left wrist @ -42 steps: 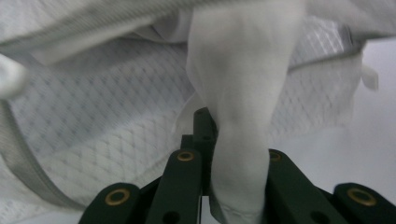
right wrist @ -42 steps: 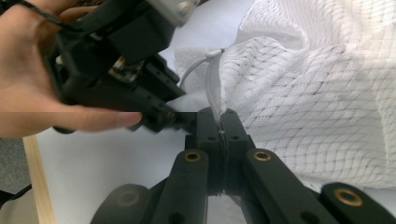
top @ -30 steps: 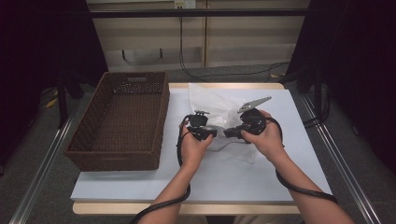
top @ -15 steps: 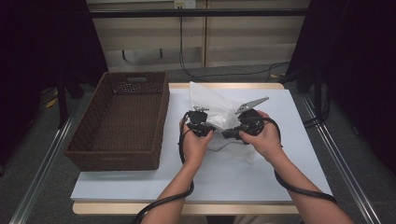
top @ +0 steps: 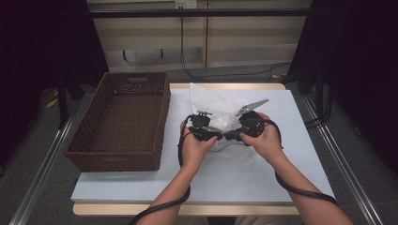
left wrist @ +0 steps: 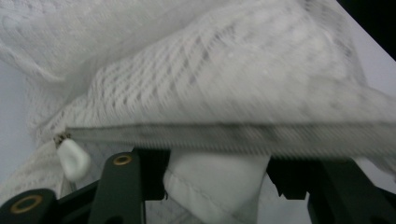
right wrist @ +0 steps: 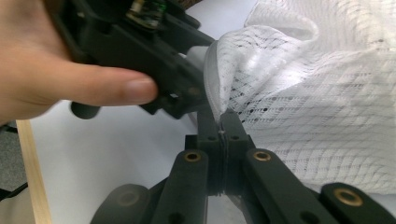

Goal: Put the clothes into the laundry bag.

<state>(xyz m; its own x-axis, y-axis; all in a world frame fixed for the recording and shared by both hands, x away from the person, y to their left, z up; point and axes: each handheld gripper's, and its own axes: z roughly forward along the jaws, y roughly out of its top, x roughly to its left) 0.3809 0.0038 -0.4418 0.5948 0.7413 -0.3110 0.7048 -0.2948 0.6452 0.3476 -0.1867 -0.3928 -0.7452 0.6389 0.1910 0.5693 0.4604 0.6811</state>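
My right gripper [right wrist: 223,122] pinches the edge of the white mesh bag [top: 217,108], which lies mid-table toward the far edge. My left gripper [left wrist: 217,161] has just been opening; its jaws stand apart with the bag's zipper [left wrist: 233,139] band across them. The wicker basket [top: 123,123] overhangs the table's [top: 244,178] left edge, and I see nothing inside.

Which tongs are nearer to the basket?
Left. The left tongs sit beside the basket, open at the mesh bag; the right tongs are farther off, shut on the bag.
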